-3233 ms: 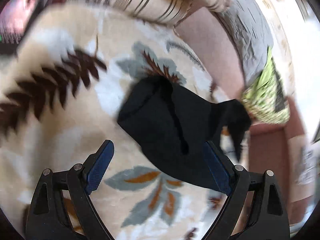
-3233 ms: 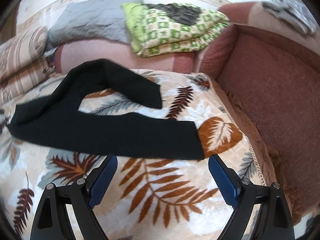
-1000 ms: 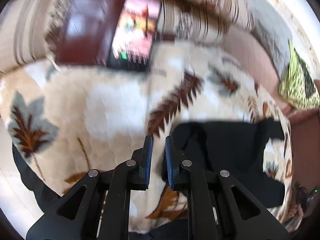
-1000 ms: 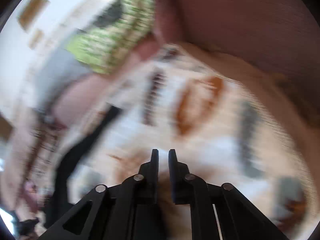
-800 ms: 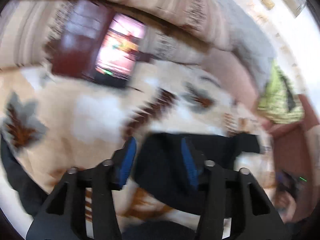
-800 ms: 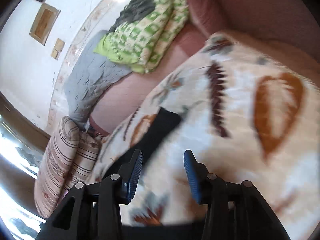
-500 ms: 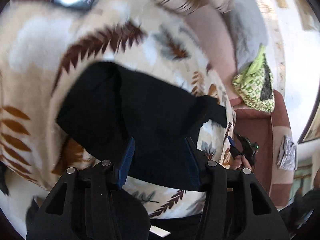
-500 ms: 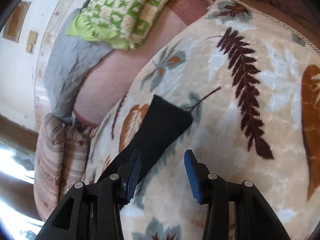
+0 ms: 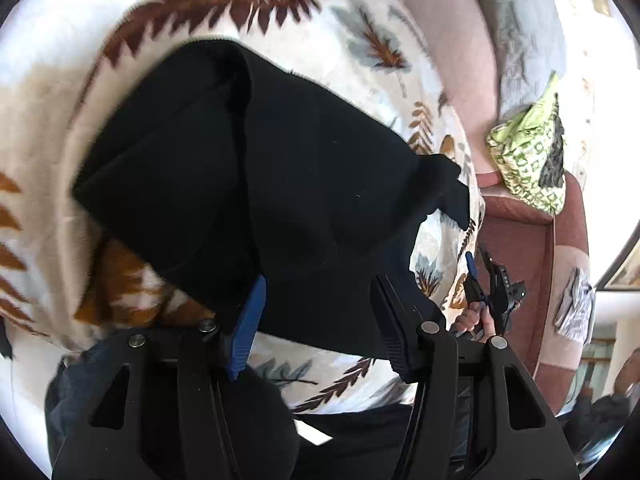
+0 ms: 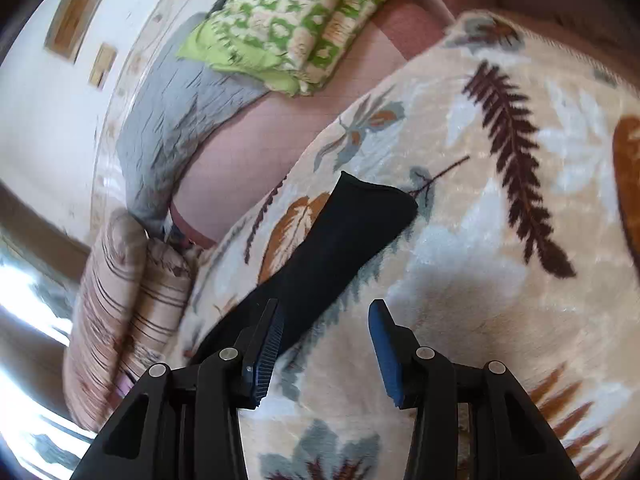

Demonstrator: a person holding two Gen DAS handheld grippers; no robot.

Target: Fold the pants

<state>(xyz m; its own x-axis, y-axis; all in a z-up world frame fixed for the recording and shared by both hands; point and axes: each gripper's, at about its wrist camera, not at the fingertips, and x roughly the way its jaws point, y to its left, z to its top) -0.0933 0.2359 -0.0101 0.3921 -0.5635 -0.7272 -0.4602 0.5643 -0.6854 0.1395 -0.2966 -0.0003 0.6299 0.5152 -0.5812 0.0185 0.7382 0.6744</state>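
Black pants point(image 9: 280, 184) lie folded over on a cream leaf-patterned blanket point(image 9: 64, 40). My left gripper point(image 9: 320, 312) is open and empty, hovering above the near edge of the pants. In the right wrist view one black pant leg end point(image 10: 352, 224) lies on the blanket point(image 10: 480, 240), reaching up from my open, empty right gripper point(image 10: 324, 332). The right gripper also shows in the left wrist view point(image 9: 486, 292), held in a hand past the pants.
A green patterned folded blanket point(image 10: 288, 24) and a grey quilt point(image 10: 168, 112) lie on the sofa back. A striped cushion point(image 10: 120, 304) sits at the left. The reddish sofa arm point(image 9: 520, 264) rises at the right.
Both grippers went from shut to open. The left one swung from the blanket's edge to above the folded pants. The right one turned toward the pant leg end.
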